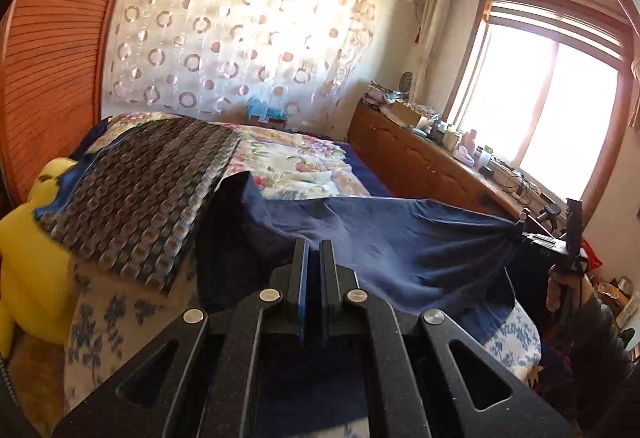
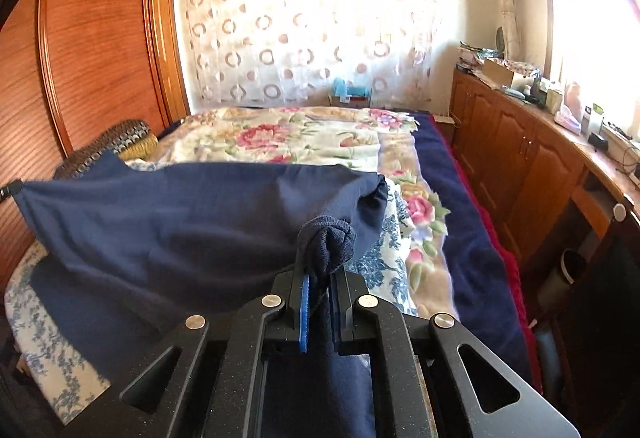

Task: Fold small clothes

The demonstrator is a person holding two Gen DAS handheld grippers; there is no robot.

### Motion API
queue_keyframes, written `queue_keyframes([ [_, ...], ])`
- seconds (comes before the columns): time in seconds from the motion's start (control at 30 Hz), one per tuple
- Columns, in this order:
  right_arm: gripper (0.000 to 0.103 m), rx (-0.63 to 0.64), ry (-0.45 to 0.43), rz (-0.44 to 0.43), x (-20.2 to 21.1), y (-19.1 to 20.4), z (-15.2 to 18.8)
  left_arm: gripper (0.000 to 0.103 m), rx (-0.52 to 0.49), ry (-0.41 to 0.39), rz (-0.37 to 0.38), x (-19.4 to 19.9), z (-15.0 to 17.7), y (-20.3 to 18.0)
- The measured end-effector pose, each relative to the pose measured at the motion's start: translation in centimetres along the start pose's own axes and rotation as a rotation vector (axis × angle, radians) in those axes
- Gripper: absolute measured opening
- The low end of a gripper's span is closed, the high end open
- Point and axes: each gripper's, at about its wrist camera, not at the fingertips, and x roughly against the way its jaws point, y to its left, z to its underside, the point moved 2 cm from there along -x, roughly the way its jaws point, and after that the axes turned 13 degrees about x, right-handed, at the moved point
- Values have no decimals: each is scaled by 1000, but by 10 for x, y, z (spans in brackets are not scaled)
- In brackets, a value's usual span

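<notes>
right now the bed point(image 2: 304, 134) with its floral quilt lies under my navy garment point(image 2: 180, 222), which hangs stretched above it between my grippers. my right gripper point(image 2: 318, 278) pinches one bunched corner; my left gripper point(image 1: 314, 250) clamps the opposite edge.

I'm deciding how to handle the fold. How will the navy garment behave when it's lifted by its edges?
The navy garment probably stays floppy: it sags and wrinkles between the left gripper and right gripper. It seems light, since both pinch only small bunches yet hold it up off the bed. The knit looks grippy rather than slippery, judging by the wad clamped in the right gripper.
</notes>
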Motion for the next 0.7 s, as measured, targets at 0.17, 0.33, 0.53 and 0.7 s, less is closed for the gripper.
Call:
queue_keyframes([
  [0.17,8,7,11,0,18,3,24,6,-2,58,-72,-3,29,17],
  [0.33,8,25,75,-5,12,11,39,6,0,99,-152,-17,44,35],
  [0.53,8,7,102,-32,11,13,44,6,-15,110,-185,-17,52,40],
  [0.7,10,9,125,-32,14,10,42,6,-30,138,-200,-19,59,39],
])
